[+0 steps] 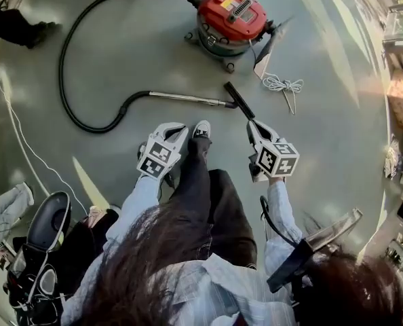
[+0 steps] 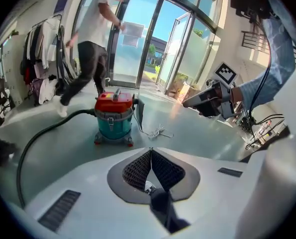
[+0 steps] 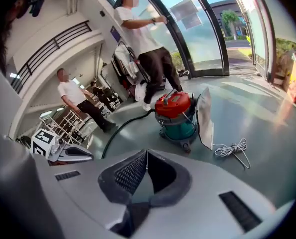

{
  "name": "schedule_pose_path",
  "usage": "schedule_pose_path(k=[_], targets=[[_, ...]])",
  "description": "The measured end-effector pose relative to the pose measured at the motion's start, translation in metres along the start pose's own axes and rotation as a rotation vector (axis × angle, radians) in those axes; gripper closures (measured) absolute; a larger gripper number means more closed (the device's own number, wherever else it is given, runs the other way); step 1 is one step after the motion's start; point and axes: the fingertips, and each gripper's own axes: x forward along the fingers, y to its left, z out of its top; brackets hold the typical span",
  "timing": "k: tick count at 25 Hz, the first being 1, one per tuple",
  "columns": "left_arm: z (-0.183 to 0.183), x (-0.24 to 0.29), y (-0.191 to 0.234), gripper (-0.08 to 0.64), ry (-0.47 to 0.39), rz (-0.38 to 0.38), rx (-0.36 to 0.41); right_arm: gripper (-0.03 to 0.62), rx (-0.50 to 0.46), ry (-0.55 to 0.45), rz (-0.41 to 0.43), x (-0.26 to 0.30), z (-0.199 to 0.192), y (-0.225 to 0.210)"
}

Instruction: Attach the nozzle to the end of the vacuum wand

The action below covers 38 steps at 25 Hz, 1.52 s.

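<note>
- Black nozzle (image 1: 240,102) lies on the grey floor (image 1: 154,53), its far end meeting the right-hand tip of the metal wand (image 1: 188,98). The two appear joined at an angle. How firmly the joint is seated cannot be told from above.
- Leftward, the wand runs into the black hose (image 1: 69,80), which loops round to the red canister (image 1: 232,15) at the far side. A coiled white cord (image 1: 283,85) lies just right of the nozzle.
- Closed pad to pad and empty, the left gripper (image 1: 180,129) hangs on the near side of the wand, apart from it.
- Likewise closed with nothing between its jaws, the right gripper (image 1: 252,124) overlaps the nozzle's near end in the head view. Its own view shows only floor and canister ahead, so it is judged to hang above the nozzle, not on it.
- Step in hand: the attaching looks complete, with neither tool holding a part.
- Next move, if the fit needs checking: open both jaws, lower them, grip the wand on the left and the nozzle on the right, and press the parts together along the wand's line.
</note>
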Motion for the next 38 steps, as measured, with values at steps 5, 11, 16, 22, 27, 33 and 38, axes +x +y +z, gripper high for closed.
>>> schedule_pose_path(k=[5,11,16,22,27,33,38], targets=[[0.071,-0.079,-0.008,0.548,-0.065,0.042,-0.026,0.580,0.008,0.006,0.019,-0.054,0.064,0.060],[0.137,-0.115,-0.015,0.548,-0.149,0.079,-0.022,0.580,-0.029,-0.069,0.083,-0.083,0.135,0.104],[0.183,-0.119,-0.055,0.548,-0.210,0.104,-0.002,0.580,-0.076,-0.084,0.146,-0.113,0.150,0.118],[0.205,-0.117,-0.143,0.548,-0.339,0.179,-0.107,0.580,-0.171,-0.005,0.183,-0.171,0.102,0.084],[0.184,-0.120,-0.230,0.548,-0.387,0.236,-0.169,0.580,-0.230,0.040,0.201,-0.229,0.049,0.054],[0.164,-0.137,-0.313,0.548,-0.397,0.263,-0.240,0.580,-0.259,0.060,0.252,-0.292,0.014,0.060],[0.142,-0.160,-0.352,0.548,-0.444,0.267,-0.323,0.580,-0.294,0.083,0.283,-0.322,-0.019,0.083]])
